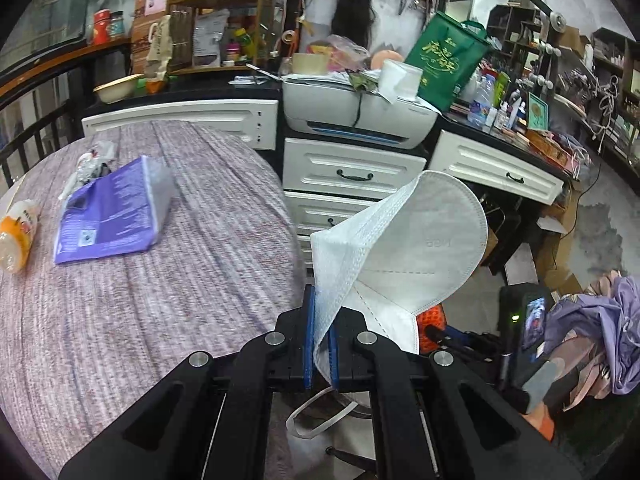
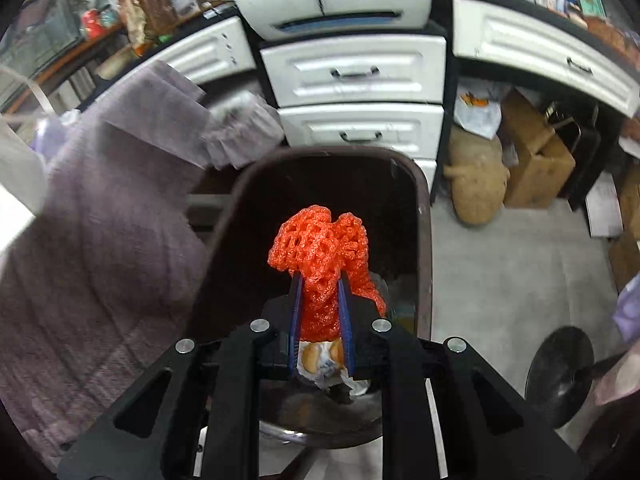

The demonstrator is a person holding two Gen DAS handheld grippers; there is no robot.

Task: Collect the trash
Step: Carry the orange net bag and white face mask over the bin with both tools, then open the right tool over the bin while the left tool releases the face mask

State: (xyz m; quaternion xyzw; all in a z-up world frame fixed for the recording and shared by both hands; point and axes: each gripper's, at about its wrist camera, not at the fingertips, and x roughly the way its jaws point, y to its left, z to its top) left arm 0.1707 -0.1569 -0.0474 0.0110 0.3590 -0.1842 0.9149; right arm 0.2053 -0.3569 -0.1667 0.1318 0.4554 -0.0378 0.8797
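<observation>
In the left wrist view my left gripper (image 1: 321, 312) is shut on a white folded face mask (image 1: 416, 248), which sticks up beyond the table's right edge with its ear loop (image 1: 316, 416) hanging below. In the right wrist view my right gripper (image 2: 320, 304) is shut on a crumpled orange foam net (image 2: 320, 252), held over the opening of a dark brown trash bin (image 2: 424, 240). A wrapper (image 2: 324, 360) and other scraps lie inside the bin. On the table (image 1: 160, 320) remain a purple packet (image 1: 108, 216), a small orange-capped bottle (image 1: 16, 236) and a clear crumpled wrapper (image 1: 90, 164).
White drawers (image 1: 352, 172) and a printer (image 1: 356, 112) stand behind the table. The purple-grey tablecloth (image 2: 100, 220) hangs at the bin's left. Cardboard boxes (image 2: 536, 160) and a sack (image 2: 476, 184) sit under the desk. A black round base (image 2: 560, 376) rests on the floor at right.
</observation>
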